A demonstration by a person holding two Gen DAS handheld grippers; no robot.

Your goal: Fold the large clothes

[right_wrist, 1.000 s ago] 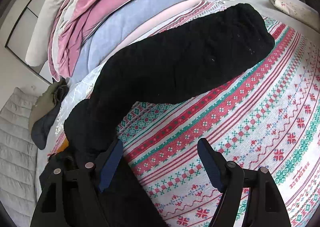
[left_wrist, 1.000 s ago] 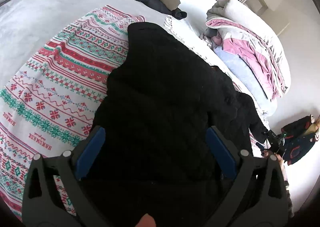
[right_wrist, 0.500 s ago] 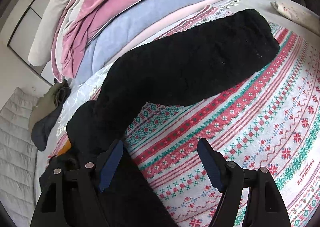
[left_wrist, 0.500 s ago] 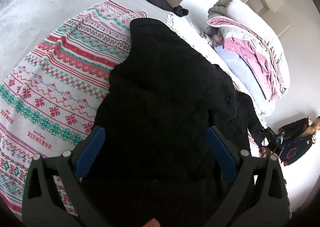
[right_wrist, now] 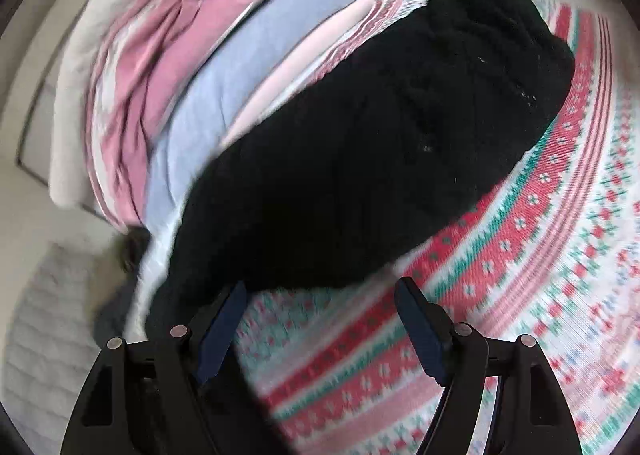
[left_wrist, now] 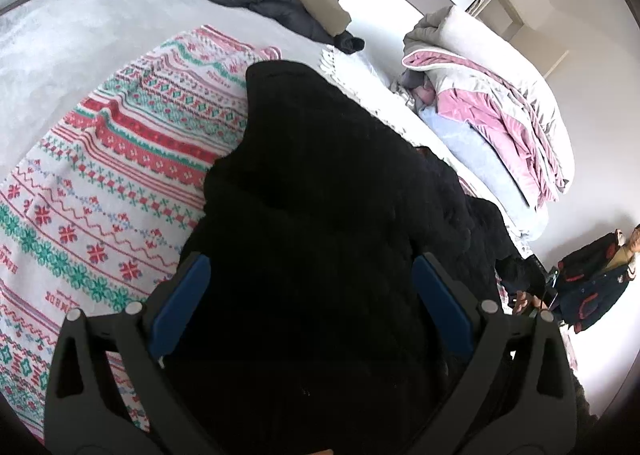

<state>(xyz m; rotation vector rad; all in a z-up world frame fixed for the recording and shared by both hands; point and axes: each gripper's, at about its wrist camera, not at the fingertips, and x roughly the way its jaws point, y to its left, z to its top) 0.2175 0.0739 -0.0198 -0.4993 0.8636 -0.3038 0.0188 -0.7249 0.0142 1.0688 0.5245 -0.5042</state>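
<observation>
The right gripper [right_wrist: 320, 319] just swung in closer to the black knit garment [right_wrist: 360, 159], fingers spread and empty. The left gripper [left_wrist: 308, 307] hasn't budged, fingers wide over the same black knit, so probably the next fold grab.

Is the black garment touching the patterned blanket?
Touching. In the right wrist view, the black garment lies directly on the patterned blanket, with no gap between them.

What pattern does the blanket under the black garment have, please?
The blanket has red, green and white Nordic bands, sharpest in the left wrist view.

Only partly legible red woven lettering, perhaps "HANDMADE", runs along the patterned blanket [left_wrist: 120, 183].
</observation>
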